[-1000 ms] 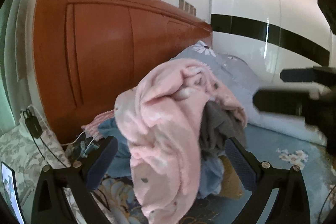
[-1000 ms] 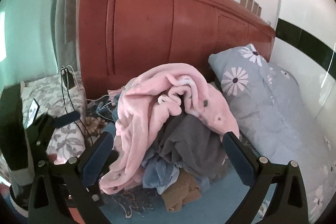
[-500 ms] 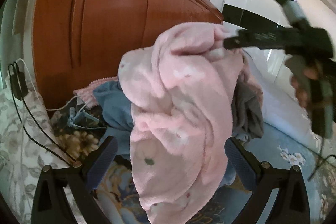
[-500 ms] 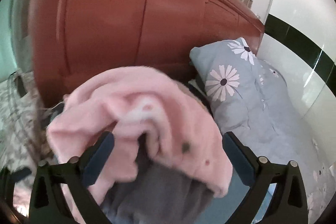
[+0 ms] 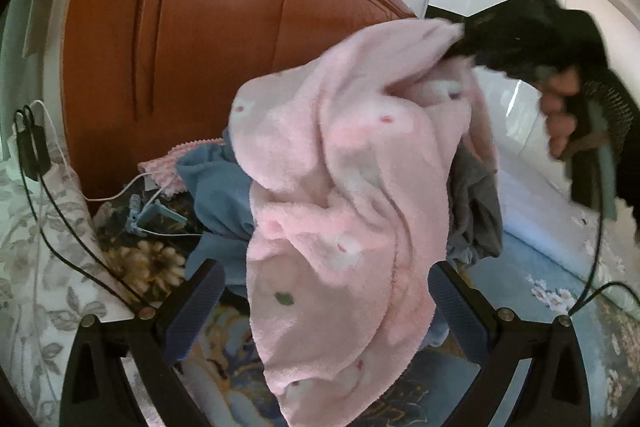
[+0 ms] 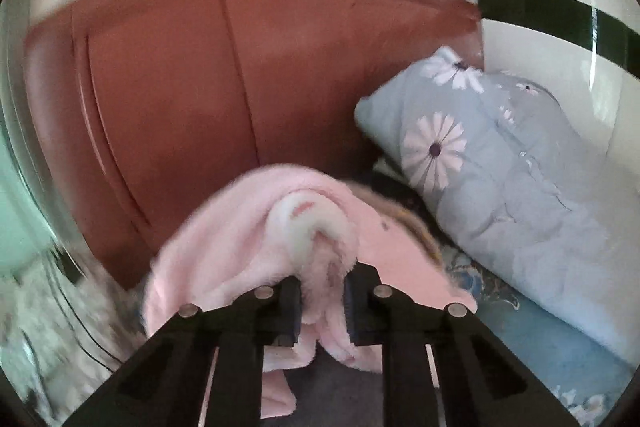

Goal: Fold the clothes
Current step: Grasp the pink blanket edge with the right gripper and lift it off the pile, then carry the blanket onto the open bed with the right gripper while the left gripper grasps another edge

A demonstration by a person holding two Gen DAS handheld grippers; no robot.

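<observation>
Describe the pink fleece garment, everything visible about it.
The pink fleece garment is plush and fuzzy, pale pink with small white, pink and dark spots and a white-trimmed edge. The right gripper is shut on a bunched fold of it and holds it above the clothes pile; the rest hangs crumpled between the open left gripper's fingers.

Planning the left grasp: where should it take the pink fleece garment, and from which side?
Grip the lower hanging hem of the pink fleece garment, coming straight in from the front. The right hand-held gripper pinches its top, so it drapes between the left hand-held gripper's open fingers.
</observation>
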